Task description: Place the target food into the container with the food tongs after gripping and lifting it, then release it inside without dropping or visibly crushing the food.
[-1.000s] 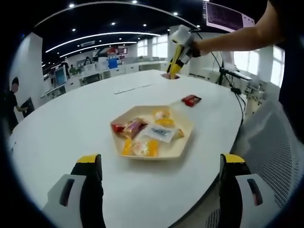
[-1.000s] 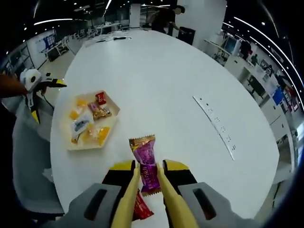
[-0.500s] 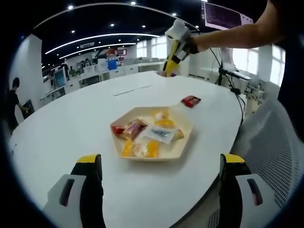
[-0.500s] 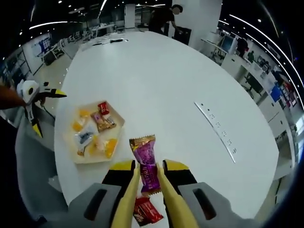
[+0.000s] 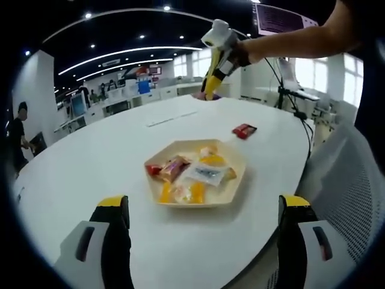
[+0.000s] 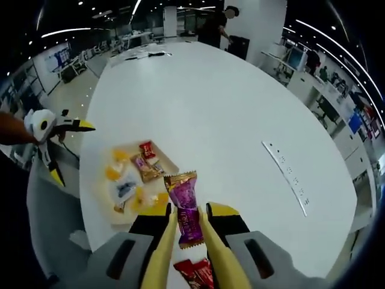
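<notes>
My right gripper (image 6: 188,212) is shut on yellow food tongs (image 6: 162,253), and the tongs pinch a purple candy packet (image 6: 185,208) held in the air. Its top end hangs over the near edge of the beige tray (image 6: 168,159), which holds several wrapped snacks. In the left gripper view the same tray (image 5: 237,180) lies on the white table ahead of my left gripper (image 5: 201,241), whose jaws stand wide open with nothing between them. High beyond the tray, the right gripper (image 5: 221,60) holds the purple packet (image 5: 207,95).
A red packet (image 5: 244,130) lies on the table beyond the tray; red packets (image 6: 195,274) show below the tongs. The left gripper (image 6: 71,152) hovers off the table's edge. A socket strip (image 6: 292,177) runs across the table. A person (image 5: 18,132) stands far off.
The right gripper has carried the purple packet away from the red packets and towards the tray, which now lies just under the packet's tip. The left gripper stays open and has barely shifted.
</notes>
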The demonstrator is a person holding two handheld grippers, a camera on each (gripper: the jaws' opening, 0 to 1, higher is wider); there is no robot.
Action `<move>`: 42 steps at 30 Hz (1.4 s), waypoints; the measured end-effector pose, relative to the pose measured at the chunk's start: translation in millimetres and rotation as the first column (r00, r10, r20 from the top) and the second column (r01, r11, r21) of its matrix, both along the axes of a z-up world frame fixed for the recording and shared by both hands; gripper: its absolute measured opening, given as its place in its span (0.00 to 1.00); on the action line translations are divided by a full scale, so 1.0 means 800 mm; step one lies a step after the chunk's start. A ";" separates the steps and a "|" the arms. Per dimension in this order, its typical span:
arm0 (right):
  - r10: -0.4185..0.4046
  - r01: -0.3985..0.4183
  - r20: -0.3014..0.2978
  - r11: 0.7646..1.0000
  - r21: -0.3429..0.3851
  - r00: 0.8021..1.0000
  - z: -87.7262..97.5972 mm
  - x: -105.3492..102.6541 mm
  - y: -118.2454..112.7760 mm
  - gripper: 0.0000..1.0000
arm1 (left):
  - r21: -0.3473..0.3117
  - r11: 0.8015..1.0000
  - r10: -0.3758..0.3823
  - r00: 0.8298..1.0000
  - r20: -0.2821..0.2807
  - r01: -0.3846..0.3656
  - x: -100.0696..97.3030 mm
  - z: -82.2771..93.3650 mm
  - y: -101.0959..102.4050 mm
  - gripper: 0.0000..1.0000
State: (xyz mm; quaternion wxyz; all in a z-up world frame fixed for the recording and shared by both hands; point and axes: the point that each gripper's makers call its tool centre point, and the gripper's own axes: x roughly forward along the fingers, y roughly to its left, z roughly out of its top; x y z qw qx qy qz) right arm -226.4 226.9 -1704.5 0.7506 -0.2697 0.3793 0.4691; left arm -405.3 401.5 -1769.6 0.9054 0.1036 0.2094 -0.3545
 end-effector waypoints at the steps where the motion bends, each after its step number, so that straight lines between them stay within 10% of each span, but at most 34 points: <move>1: 0.003 -0.003 -0.001 1.000 0.003 1.000 0.000 -0.002 0.005 0.22 | 0.001 1.000 -0.001 1.000 0.000 0.001 0.000 0.000 0.000 0.99; 42: 0.202 -0.201 -0.029 0.978 0.054 0.979 0.020 -0.115 0.142 0.24 | 0.001 0.999 0.034 0.999 0.029 -0.034 0.005 0.007 0.006 0.99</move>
